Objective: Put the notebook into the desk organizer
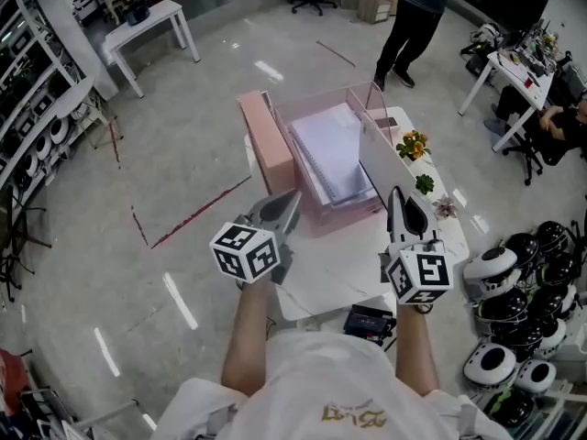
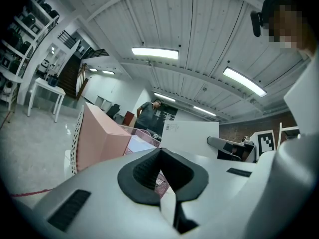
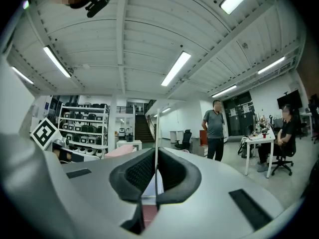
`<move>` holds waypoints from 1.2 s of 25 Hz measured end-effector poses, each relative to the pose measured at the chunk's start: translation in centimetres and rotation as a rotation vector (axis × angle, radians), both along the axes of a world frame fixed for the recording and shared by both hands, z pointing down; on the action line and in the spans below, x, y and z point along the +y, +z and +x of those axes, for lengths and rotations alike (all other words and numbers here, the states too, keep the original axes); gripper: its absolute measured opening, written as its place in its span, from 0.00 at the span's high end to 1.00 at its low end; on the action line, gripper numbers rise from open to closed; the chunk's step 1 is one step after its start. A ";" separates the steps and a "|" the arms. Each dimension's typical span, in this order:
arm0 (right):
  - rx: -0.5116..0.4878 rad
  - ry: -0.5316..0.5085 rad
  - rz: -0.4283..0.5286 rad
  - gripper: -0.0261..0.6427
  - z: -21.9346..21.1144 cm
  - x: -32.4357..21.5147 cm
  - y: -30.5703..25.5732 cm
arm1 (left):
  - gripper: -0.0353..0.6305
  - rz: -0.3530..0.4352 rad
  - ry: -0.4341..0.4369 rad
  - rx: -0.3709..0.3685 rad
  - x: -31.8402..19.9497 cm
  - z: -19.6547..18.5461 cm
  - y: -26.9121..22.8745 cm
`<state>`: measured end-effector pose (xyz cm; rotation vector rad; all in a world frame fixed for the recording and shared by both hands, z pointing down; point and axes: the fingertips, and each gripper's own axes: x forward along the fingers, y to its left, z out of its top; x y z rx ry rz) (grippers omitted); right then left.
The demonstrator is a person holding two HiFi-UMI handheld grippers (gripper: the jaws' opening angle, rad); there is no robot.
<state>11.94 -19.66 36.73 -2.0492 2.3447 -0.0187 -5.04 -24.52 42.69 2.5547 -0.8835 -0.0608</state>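
- Right gripper [image 1: 396, 193] [image 3: 156, 153]: jaws pressed together on the near edge of the notebook [image 1: 376, 159], which shows as a thin line between the pads [image 3: 156, 128].
- Notebook: thin, flat, white, barcode label in one corner [image 2: 192, 136]. Stands upright on edge along the organizer's right side; can't tell if it rests on the bottom.
- Left gripper [image 1: 292, 198] [image 2: 159, 153]: jaws together, nothing between them, just off the organizer's near left corner.
- Organizer [image 1: 316, 218]: pink see-through tray with a mesh wall [image 2: 142, 132], on a white table [image 1: 339, 273].
- Spiral pad [image 1: 335, 154] lies flat inside the organizer and fills most of its floor, just left of the notebook.
- Pink block [image 1: 268, 140] [image 2: 99, 138] against the organizer's left wall; smooth faces, one side white with dots.
- Three small plants [image 1: 424, 184] in a row on the table, right of the notebook.
- Black device [image 1: 370, 321] at the table's near edge.
- Person standing [image 1: 413, 26] beyond the table, another seated [image 3: 285, 133] at a desk on the right.
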 end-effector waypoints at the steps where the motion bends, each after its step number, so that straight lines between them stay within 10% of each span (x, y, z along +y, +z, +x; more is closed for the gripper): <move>1: 0.003 -0.003 0.000 0.93 0.0 -0.1 0.1 | 0.92 -0.001 -0.002 0.000 -0.1 0.1 0.1; 30: 0.167 -0.070 0.036 0.93 -0.5 -9.3 0.2 | 0.92 -0.029 -0.028 -0.029 -5.2 1.3 1.6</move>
